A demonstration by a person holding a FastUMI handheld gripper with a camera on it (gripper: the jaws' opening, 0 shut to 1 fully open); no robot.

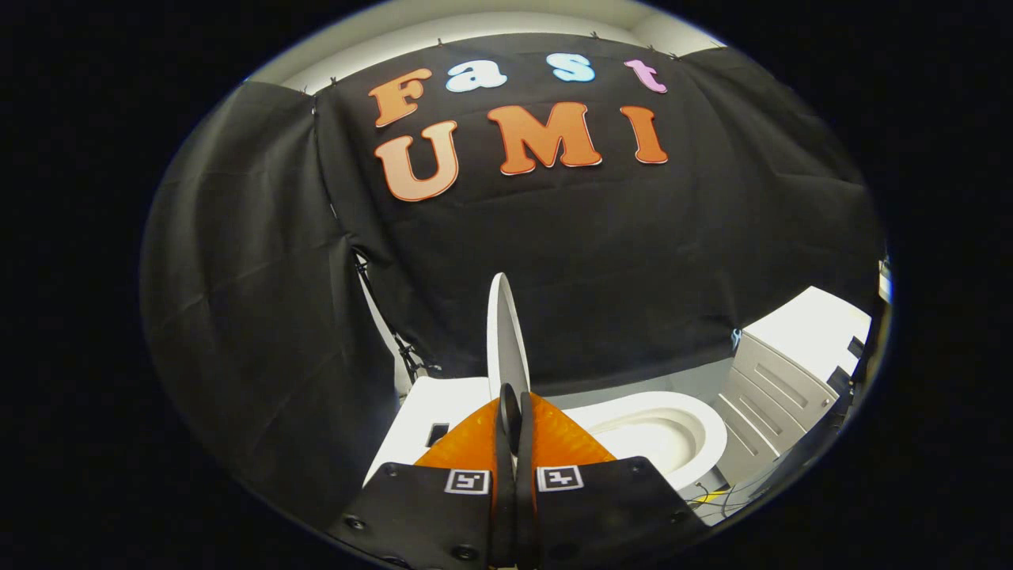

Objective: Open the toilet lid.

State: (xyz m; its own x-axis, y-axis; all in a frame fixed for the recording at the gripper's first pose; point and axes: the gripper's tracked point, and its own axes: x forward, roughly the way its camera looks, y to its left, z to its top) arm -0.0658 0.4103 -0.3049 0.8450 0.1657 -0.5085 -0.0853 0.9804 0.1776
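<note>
The gripper point(512, 412) has its fingers pressed together, seemingly pinching the lower edge of the toilet lid point(505, 332), which stands upright beside the open bowl point(657, 431). Letting go before it leans back could let it slam down.

The grey floor point(696, 378) carries the white toilet point(673, 435); to its right stands a white drawer cabinet point(779, 388) (loose cables point(716, 497) lie nearer).

Glossy smooth toilet lid point(506, 332) and bowl point(673, 431); matt black cloth wall point(261, 332).
</note>
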